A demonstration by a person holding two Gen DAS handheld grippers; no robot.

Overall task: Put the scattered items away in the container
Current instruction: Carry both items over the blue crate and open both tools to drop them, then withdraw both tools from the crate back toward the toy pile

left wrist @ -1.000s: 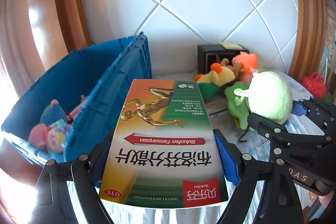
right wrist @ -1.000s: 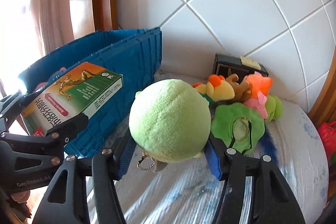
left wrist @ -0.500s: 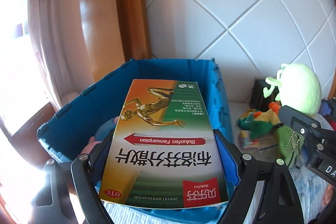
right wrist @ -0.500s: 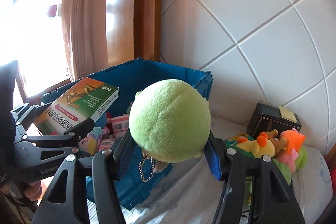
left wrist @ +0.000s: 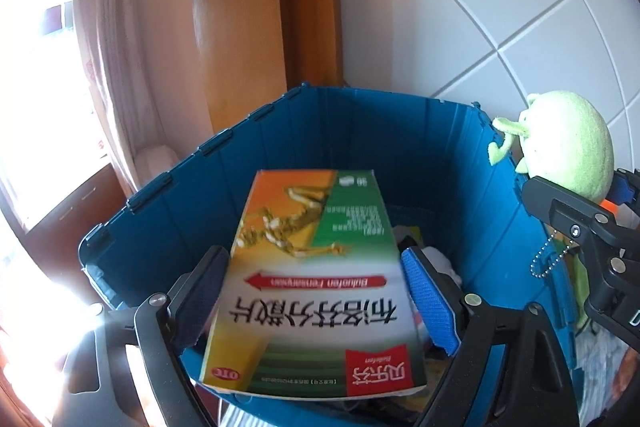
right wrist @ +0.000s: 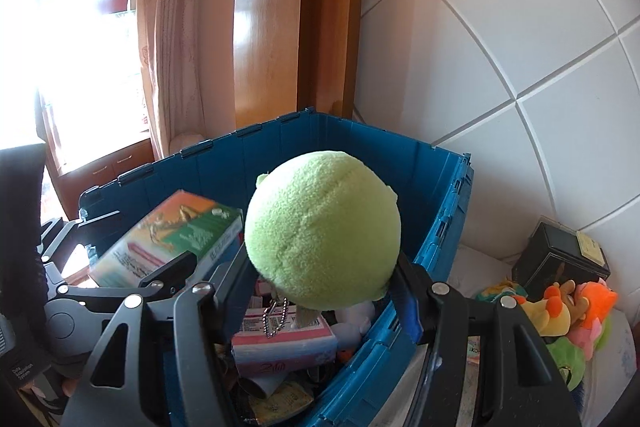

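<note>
- The box (left wrist: 312,283), a flat medicine carton, sits between the pads of the left gripper (left wrist: 312,295) above the open crate (left wrist: 360,131). The jaws are opening, and a sliver of gap shows beside the right pad, so the hold looks nearly gone.
- The carton is probably light and stiff, with glossy faces that slip easily. Its long side edges are the sound place to pinch, as the pads stand now. Squeezing the broad faces would likely dent it.
- The plush (right wrist: 322,235), a round green toy, is pinched at its sides by the right gripper (right wrist: 324,291), over the crate's near corner.
- It is soft and squashy, and light. A grip across its middle holds, and a drop should not harm it. Its bead chain (right wrist: 276,319) dangles below and could snag on the crate wall.
- More toys (right wrist: 560,311) lie outside on the cloth.
</note>
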